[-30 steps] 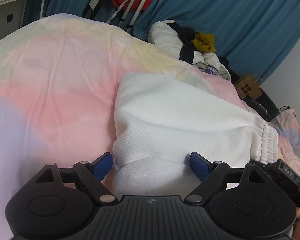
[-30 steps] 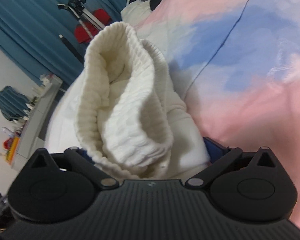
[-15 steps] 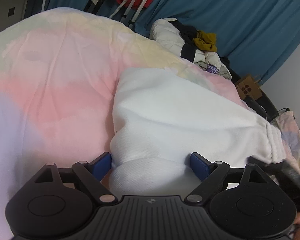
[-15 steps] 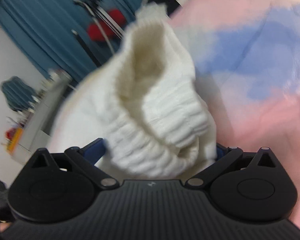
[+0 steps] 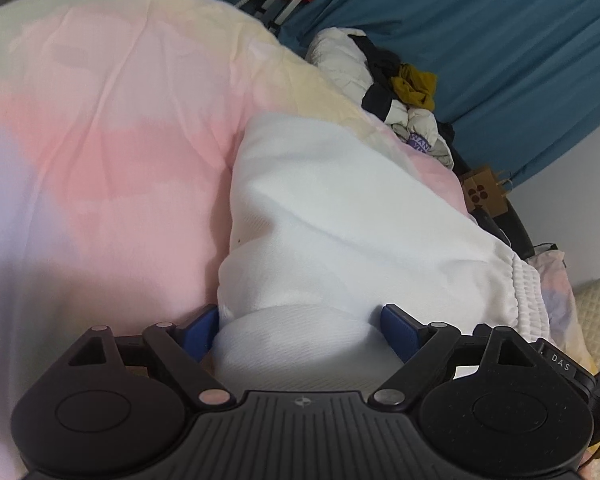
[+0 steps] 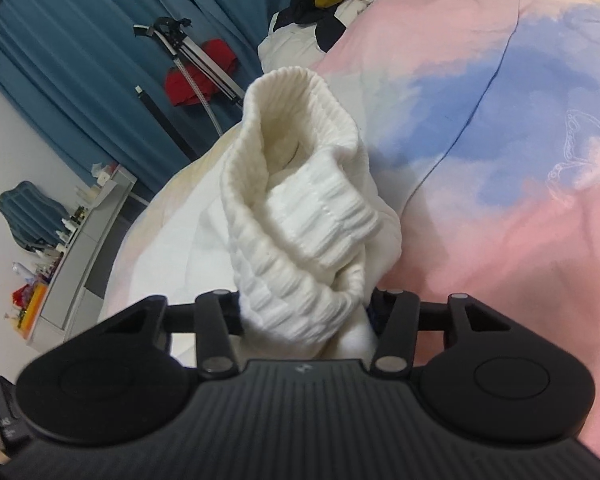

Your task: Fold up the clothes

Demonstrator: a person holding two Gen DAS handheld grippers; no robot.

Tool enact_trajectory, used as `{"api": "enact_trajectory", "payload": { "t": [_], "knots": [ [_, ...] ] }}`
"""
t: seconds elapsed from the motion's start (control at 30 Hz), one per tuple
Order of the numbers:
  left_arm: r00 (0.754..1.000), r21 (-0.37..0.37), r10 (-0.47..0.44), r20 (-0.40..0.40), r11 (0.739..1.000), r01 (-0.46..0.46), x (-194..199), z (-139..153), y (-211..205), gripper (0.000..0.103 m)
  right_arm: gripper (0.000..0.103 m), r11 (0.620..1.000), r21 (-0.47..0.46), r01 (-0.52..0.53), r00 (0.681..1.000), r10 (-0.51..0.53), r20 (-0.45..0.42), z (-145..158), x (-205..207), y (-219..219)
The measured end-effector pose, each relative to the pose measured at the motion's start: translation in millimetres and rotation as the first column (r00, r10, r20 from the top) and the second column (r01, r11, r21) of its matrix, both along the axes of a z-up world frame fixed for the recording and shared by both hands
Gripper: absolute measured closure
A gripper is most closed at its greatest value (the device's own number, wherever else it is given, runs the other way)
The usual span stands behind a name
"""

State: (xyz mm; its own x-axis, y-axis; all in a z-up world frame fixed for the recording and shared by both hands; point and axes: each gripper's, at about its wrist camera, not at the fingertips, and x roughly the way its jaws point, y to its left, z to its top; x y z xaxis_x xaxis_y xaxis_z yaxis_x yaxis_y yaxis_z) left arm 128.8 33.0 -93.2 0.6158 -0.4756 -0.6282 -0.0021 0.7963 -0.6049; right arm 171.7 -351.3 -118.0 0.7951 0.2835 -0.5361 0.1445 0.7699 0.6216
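A white garment (image 5: 340, 216) lies folded on the pastel bedspread (image 5: 112, 128). In the left wrist view a rolled fold of it sits between the blue pads of my left gripper (image 5: 302, 326), whose jaws stand wide apart around the cloth. In the right wrist view my right gripper (image 6: 306, 312) is shut on the garment's ribbed white hem (image 6: 296, 208), which bunches up above the fingers. The right gripper's body (image 5: 568, 364) shows at the right edge of the left wrist view.
A pile of other clothes (image 5: 396, 84) lies at the far end of the bed, in front of blue curtains (image 5: 480, 20). A stand with a red cloth (image 6: 198, 76) and a cluttered white dresser (image 6: 80, 232) are beside the bed.
The right gripper has closed in on the ribbed hem, which now bunches tightly between its fingers. The left gripper has kept its place around the fold.
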Motion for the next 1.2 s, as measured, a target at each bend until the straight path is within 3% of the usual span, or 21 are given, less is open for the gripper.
{"api": "enact_trajectory", "payload": {
  "t": [0.1,0.27,0.4,0.73,0.93,1.2],
  "knots": [
    [1.0,-0.052,0.012,-0.026,0.999,-0.013,3.2,-7.8,5.0,0.018,0.053,1.0,-0.008,0.002,1.0,-0.002,0.005,-0.3,-2.2,1.4],
    [1.0,-0.042,0.023,-0.014,0.999,-0.024,3.1,-8.4,6.7,0.035,0.056,1.0,-0.016,0.001,1.0,0.0,0.02,4.0,-6.0,1.1],
    [0.999,-0.031,0.034,0.036,0.999,-0.033,-1.9,2.1,6.7,0.053,0.06,1.0,-0.021,0.003,0.999,-0.002,0.045,13.2,-9.7,5.1],
    [0.977,-0.019,0.004,0.213,1.0,0.0,-19.0,64.3,-17.9,0.062,0.067,0.999,0.038,0.035,0.98,-0.041,0.196,62.1,-34.5,-7.4],
    [0.951,-0.047,-0.041,0.306,0.997,0.058,1.5,116.7,-81.7,0.062,0.067,0.99,0.074,0.116,0.943,-0.134,0.304,101.5,-50.1,-56.5],
    [0.903,-0.015,-0.169,0.396,0.982,0.19,105.5,154.6,-244.5,0.062,0.067,0.957,0.088,0.278,0.868,-0.289,0.404,123.5,-43.7,-165.0]
  ]
}}
